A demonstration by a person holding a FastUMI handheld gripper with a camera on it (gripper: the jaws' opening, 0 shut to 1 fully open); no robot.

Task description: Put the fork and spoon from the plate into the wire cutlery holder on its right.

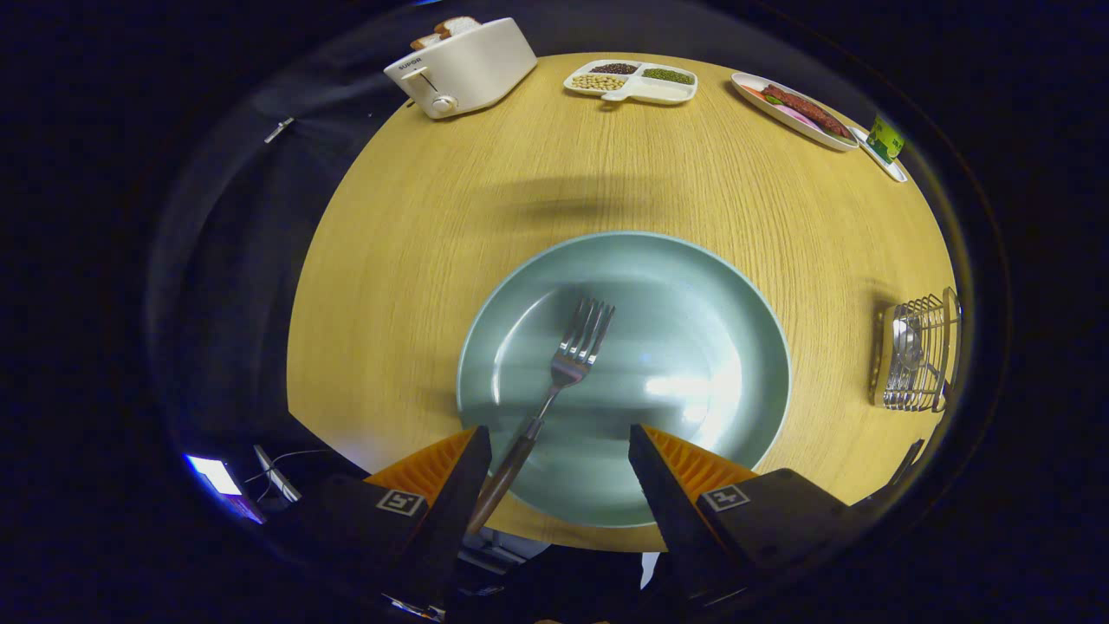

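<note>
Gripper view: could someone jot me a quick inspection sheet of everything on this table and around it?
Surface: round wooden table.
Job's things: fork lying on the green plate, its handle beside the inner face of the left finger; wire cutlery holder right of the plate, a spoon already in it.
Clutter: toaster with bread, divided dish of beans, oval plate of food, all on the far side.
Grippers: gripper open, fingers over the plate's near rim.
Cables: thin cable off the table's near left edge.
Surroundings: dark booth.
</note>
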